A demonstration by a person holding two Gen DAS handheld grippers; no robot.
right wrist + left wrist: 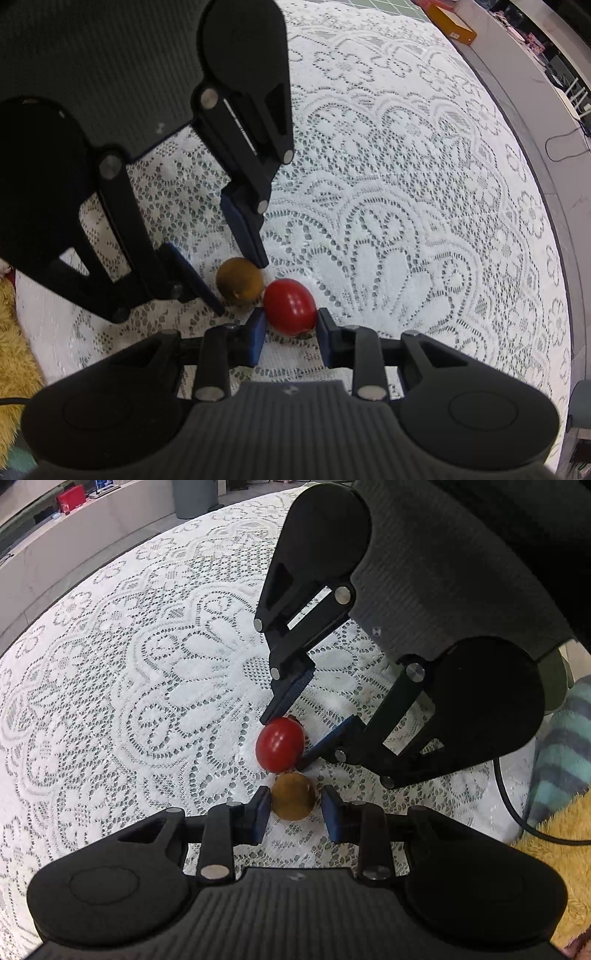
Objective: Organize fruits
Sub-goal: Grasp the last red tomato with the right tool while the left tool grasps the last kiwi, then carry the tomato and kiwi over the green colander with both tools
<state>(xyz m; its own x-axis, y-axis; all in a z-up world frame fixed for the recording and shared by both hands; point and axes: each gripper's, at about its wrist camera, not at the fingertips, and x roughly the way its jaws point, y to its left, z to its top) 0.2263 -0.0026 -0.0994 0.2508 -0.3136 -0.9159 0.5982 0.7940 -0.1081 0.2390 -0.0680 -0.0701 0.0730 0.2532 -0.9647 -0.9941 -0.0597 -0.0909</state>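
Observation:
A red tomato-like fruit (280, 743) and a brown kiwi-like fruit (293, 796) lie touching each other on the white lace tablecloth (147, 672). My left gripper (295, 806) is open with the brown fruit between its fingertips; a small gap shows on the right side. My right gripper (282, 738) comes in from the upper right, open around the red fruit. In the right wrist view my right gripper (290, 319) brackets the red fruit (290, 307), and the left gripper (242, 286) straddles the brown fruit (240, 282).
The round table's edge (546, 206) curves along the right. A yellow fluffy cloth (554, 849) and a striped teal cloth (565, 746) lie at the near side, with a black cable (517, 812). A grey bin (194, 496) stands beyond the table.

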